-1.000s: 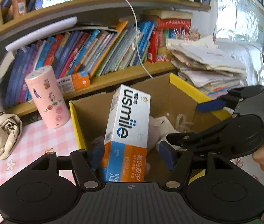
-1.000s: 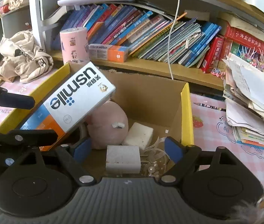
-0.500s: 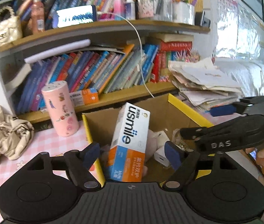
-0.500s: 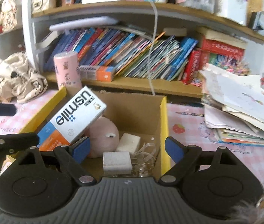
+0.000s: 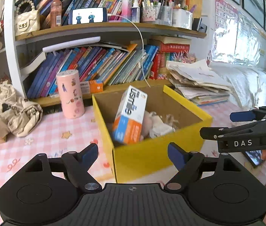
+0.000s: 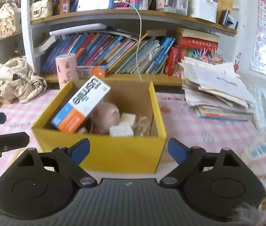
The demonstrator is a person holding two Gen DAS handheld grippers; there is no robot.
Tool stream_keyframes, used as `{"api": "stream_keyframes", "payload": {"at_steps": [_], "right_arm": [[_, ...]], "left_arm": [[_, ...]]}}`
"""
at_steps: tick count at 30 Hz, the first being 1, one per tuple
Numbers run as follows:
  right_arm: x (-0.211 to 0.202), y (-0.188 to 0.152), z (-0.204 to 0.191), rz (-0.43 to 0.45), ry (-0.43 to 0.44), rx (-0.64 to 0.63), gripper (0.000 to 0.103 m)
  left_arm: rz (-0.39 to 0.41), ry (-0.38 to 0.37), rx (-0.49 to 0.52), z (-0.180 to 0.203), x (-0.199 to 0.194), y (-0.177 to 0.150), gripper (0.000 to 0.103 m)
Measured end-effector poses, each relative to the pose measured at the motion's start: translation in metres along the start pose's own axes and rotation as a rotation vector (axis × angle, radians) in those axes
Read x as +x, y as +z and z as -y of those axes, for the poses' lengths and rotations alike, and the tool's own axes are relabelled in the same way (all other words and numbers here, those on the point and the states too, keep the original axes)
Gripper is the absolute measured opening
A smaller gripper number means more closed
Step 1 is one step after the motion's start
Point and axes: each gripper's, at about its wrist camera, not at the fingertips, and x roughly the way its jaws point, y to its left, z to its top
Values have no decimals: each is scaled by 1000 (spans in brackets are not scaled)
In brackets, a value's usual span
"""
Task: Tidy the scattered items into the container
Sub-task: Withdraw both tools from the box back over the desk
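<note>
Yellow-walled cardboard box [image 6: 102, 155] now seen whole from both wrists, where a second ago only its inside filled the views: both grippers pulled back and slightly up from over it. Left gripper [image 5: 133, 152] hovering before the near left corner of the box, fingers [image 5: 89, 151] spread wide with nothing between them, having just been opening further. Right gripper [image 6: 128, 148] hovering before the near wall, fingers [image 6: 177, 151] likewise spread and empty, also just opened further. Standing near the middle of the pink checked bench [image 5: 44, 141], just in front of the bookshelf [image 6: 114, 81] at the far edge. Inside: white, blue and orange usmile carton [image 6: 81, 106] propped tilted against the left wall, top poking above the rim, a pink soft toy [image 6: 107, 115] beside it, two white blocks [image 6: 122, 128] and something clear toward the right wall. Carton unmoved across the views, so judged released and settled. Probably near the end of the tidying, or between picks. Still outside the box: pink canister [image 5: 69, 94] near the far edge, to the left of the box, crumpled cream bag [image 5: 10, 109] at the far left, stack of papers [image 6: 217, 88] at the far right, and a small blue-and-white item [image 6: 261, 148] toward the near right edge; whether any of these counts as scattered cannot be told.
</note>
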Motion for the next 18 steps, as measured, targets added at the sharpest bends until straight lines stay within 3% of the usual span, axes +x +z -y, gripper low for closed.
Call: {"api": "stream_keyframes", "payload": {"at_steps": [13, 18], "right_arm": [[-52, -44, -48, -17, -3, 1, 98], [-64, -54, -71, -16, 13, -19, 100]], "left_arm": [[-43, 39, -40, -16, -50, -48, 85], [-45, 73, -53, -22, -67, -62, 90]]}}
